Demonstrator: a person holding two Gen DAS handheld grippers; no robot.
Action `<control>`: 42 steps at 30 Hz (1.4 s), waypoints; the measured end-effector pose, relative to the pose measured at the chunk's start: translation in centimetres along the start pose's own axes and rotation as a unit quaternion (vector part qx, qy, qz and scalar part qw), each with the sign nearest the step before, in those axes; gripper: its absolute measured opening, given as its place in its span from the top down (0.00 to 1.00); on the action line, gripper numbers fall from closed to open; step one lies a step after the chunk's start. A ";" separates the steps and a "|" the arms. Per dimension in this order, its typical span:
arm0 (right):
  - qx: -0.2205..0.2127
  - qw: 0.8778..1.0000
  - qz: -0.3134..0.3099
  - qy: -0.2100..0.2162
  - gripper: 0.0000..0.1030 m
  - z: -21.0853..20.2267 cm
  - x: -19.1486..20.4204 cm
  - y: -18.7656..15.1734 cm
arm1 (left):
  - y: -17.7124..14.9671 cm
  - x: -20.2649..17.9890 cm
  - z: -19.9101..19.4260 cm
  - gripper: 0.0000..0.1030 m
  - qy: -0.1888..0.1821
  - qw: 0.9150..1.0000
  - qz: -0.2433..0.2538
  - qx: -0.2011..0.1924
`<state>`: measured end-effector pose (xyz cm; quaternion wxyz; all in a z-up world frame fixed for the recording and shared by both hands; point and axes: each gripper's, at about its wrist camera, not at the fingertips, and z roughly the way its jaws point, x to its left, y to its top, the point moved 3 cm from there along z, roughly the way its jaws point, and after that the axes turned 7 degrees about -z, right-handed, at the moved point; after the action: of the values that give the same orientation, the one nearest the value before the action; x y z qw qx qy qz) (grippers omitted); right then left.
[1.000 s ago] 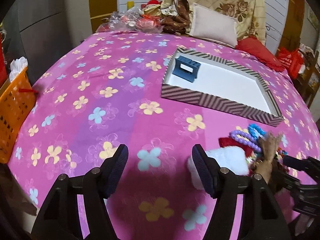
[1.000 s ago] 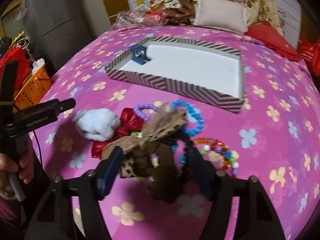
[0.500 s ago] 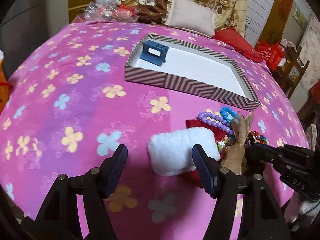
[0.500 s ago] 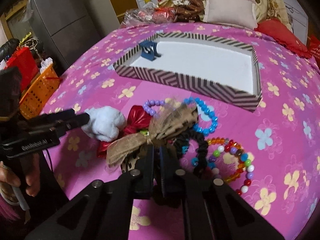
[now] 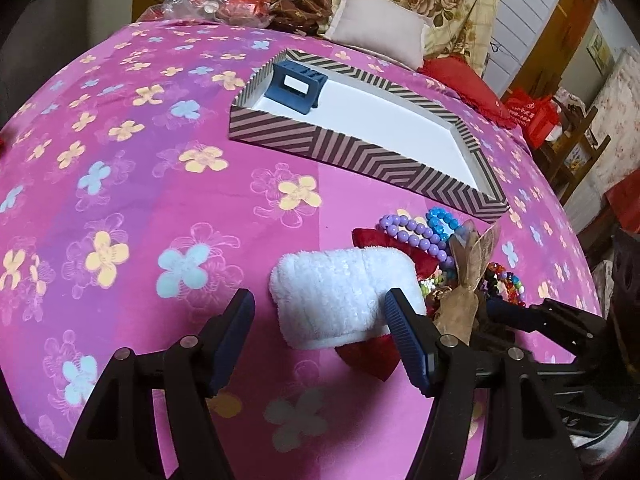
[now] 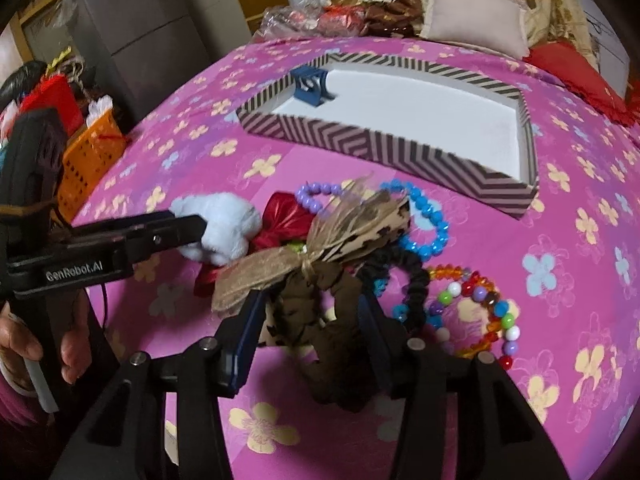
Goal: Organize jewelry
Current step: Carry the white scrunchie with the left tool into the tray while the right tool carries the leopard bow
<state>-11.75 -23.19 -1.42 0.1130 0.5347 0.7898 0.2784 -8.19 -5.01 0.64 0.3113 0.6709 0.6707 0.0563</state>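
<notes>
Sorting calls for the pile to be thinned – so the left gripper [image 5: 320, 344] hangs over the bed [image 5: 140, 160], jaws wide, the white fluffy scrunchie [image 5: 340, 296] between them, not yet pinched. Just right of it, the right gripper [image 6: 312, 332] – jaws just reopened to a middling gap – straddles the brown bow [image 6: 316, 240], apparently unclamped. Ahead waits the striped tray [image 5: 360, 152].
</notes>
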 end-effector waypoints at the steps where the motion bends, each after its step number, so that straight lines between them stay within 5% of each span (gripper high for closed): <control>1: 0.004 1.000 0.001 0.000 0.51 0.4 -0.1 -0.2 | -0.1 -0.2 0.3 0.45 0.002 1.000 0.004 0.005; 5: -0.002 1.000 0.012 0.005 0.76 0.5 -0.6 -0.7 | -0.2 -0.5 0.5 0.75 0.003 1.000 0.023 0.004; 8: -0.019 0.999 0.017 0.021 0.79 -0.9 -0.8 -0.5 | 0.1 -0.4 -0.3 0.87 -0.002 1.000 0.024 -0.005; 16: -0.064 0.996 0.035 0.060 0.79 -4.7 -1.2 1.8 | 2.2 -0.8 -2.8 0.89 -0.027 0.999 0.019 -0.027; 27: -0.092 0.994 0.040 0.048 0.79 -5.6 -2.3 5.3 | 6.3 -1.1 -3.6 0.89 -0.013 0.998 0.022 -0.056; 42: -0.072 0.994 0.077 0.018 0.78 1.5 -7.8 15.4 | 14.9 -0.2 3.6 0.89 0.031 0.999 -0.006 -0.039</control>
<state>4.13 -25.56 5.06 0.1154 0.5789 0.7262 0.3524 6.48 -5.02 5.14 0.3168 0.6518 0.6815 0.1014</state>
